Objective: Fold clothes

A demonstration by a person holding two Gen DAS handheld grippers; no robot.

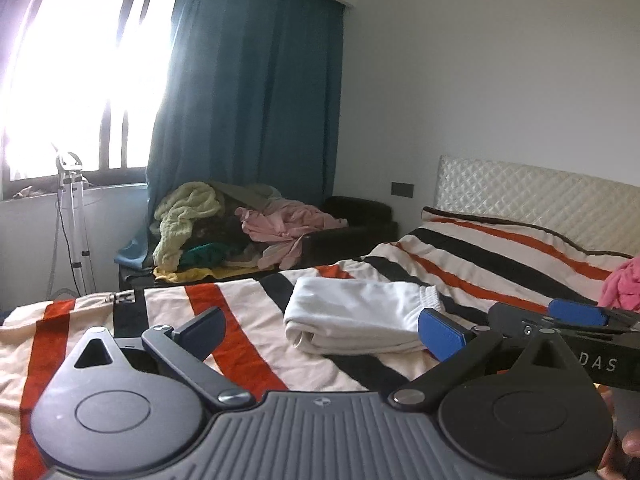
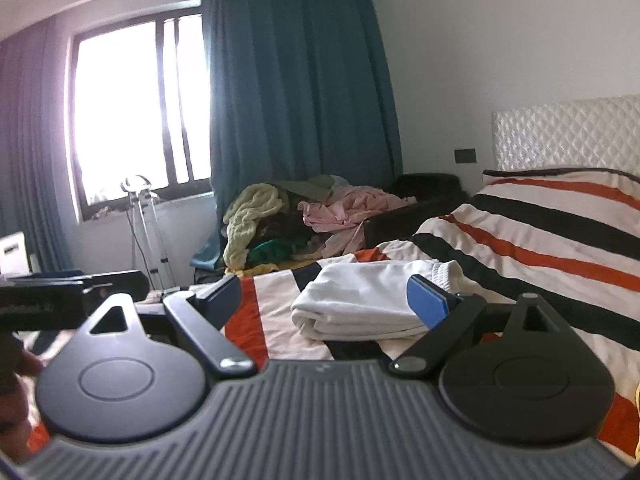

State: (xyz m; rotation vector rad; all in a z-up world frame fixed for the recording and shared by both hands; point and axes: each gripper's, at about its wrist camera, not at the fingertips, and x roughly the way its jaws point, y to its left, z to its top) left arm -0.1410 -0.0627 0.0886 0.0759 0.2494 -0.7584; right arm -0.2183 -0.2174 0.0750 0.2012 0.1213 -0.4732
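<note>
I count two grippers: my left gripper [image 1: 324,330] and my right gripper [image 2: 330,300], each with two fingers. One folded white garment [image 1: 360,320] lies on one striped bedspread [image 1: 500,264]. One pink item [image 1: 624,288] shows at the right edge. One heap of clothes [image 1: 240,228], one blue curtain [image 1: 256,92], one window [image 1: 80,80], one headboard [image 1: 532,192].

Folded white garment [image 1: 356,316]: soft matt cloth, elastic gathered waistband. Striped bedcover [image 1: 480,264]: matt woven cloth. Headboard [image 1: 532,192]: quilted, slightly glossy. Curtain [image 1: 256,92]: matt teal fabric. Left gripper [image 1: 320,330]: matt black plastic, metal rivets.
</note>
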